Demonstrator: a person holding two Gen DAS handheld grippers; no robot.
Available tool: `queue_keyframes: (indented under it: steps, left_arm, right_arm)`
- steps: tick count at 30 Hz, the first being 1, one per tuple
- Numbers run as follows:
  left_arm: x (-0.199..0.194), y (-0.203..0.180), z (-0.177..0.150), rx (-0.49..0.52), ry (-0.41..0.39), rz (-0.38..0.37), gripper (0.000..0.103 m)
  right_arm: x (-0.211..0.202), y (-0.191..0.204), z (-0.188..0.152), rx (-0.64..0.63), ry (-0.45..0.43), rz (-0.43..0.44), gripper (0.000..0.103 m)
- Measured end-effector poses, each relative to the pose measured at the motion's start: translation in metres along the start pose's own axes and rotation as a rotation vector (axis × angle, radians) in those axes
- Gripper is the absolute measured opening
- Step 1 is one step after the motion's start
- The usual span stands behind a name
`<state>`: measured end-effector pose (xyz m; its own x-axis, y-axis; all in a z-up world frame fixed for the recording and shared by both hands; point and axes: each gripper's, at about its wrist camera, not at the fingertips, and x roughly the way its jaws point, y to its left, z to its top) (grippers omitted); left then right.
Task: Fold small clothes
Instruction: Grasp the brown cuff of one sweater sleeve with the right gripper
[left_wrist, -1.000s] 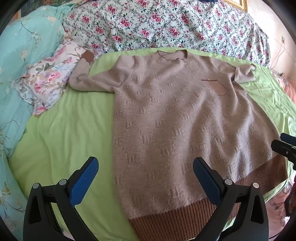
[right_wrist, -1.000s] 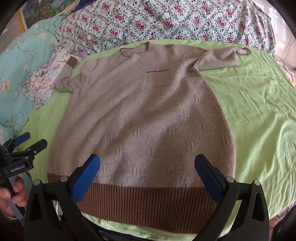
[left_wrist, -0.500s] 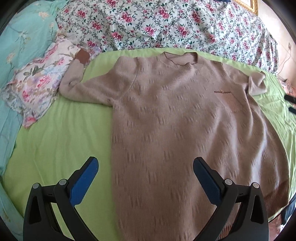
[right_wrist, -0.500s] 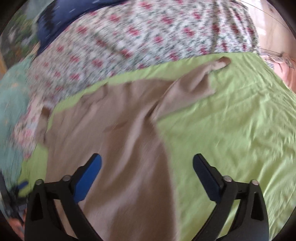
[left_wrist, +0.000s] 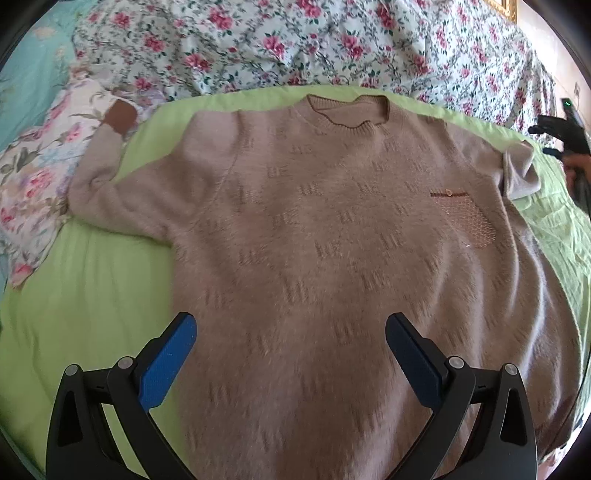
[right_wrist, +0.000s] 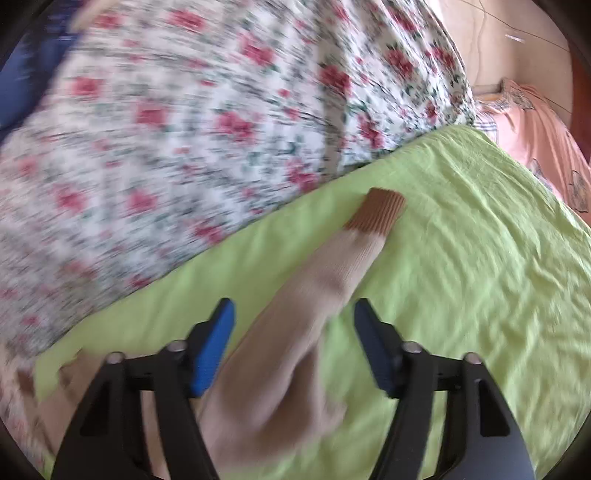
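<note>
The right gripper (right_wrist: 293, 328) has its jaws closing, with the sweater (left_wrist: 332, 240) sleeve (right_wrist: 314, 295) between them, untouched. The left gripper (left_wrist: 290, 334) is wide above the sweater.

Sweater (left_wrist: 332, 240) flat on sheet (left_wrist: 92, 295), quilt (left_wrist: 332, 40) behind, pillow (left_wrist: 40, 166) at left w/ cuff (left_wrist: 119, 119) on it

No legible text, label, brand, number or sign appears in either wrist view. The sweater (left_wrist: 332, 240) bears only a knitted pattern of short bars, the bedding (left_wrist: 332, 40) only a floral print, and the right wrist view is blurred by motion.
</note>
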<state>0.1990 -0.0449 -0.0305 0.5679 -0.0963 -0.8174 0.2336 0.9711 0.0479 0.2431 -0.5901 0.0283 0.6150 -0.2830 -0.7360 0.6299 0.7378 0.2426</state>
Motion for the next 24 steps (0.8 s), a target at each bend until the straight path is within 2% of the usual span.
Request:
queue_keyframes:
  steps: [3, 4, 6, 8, 10, 11, 12, 14, 17, 21, 24]
  left_arm:
    - [0.016, -0.005, 0.006, 0.013, 0.012, -0.001, 0.102]
    - [0.022, -0.008, 0.008, 0.014, 0.018, -0.003, 0.102]
    - [0.030, -0.011, 0.010, 0.012, 0.032, -0.013, 0.102]
    - [0.039, -0.014, 0.012, 0.007, 0.044, -0.026, 0.102]
    - [0.044, -0.018, 0.012, 0.000, 0.048, -0.042, 0.102]
    - [0.046, -0.019, 0.012, 0.000, 0.053, -0.047, 0.102]
    - [0.047, -0.019, 0.011, 0.001, 0.056, -0.052, 0.102]
    - [0.043, -0.021, 0.009, -0.004, 0.050, -0.064, 0.102]
    - [0.034, -0.019, 0.007, -0.018, 0.034, -0.077, 0.102]
    - [0.019, -0.011, 0.003, -0.051, 0.017, -0.091, 0.102]
    - [0.011, -0.004, 0.000, -0.084, 0.010, -0.104, 0.102]
  right_arm:
    - [0.046, -0.009, 0.023, 0.037, 0.050, -0.029, 0.059]
    - [0.066, -0.013, 0.028, 0.046, 0.078, -0.073, 0.059]
    - [0.089, -0.017, 0.030, 0.053, 0.117, -0.104, 0.059]
    - [0.103, -0.015, 0.032, 0.014, 0.105, -0.142, 0.058]
    - [0.104, -0.005, 0.031, -0.058, 0.088, -0.191, 0.039]
    - [0.103, -0.004, 0.031, -0.072, 0.083, -0.191, 0.022]
    - [0.099, -0.003, 0.030, -0.081, 0.078, -0.172, 0.014]
    - [0.082, -0.001, 0.027, -0.077, 0.061, -0.112, 0.012]
    - [0.052, 0.007, 0.017, -0.073, 0.035, 0.055, 0.011]
    - [0.003, 0.045, -0.010, -0.146, 0.013, 0.256, 0.011]
    - [-0.036, 0.097, -0.047, -0.219, 0.021, 0.448, 0.011]
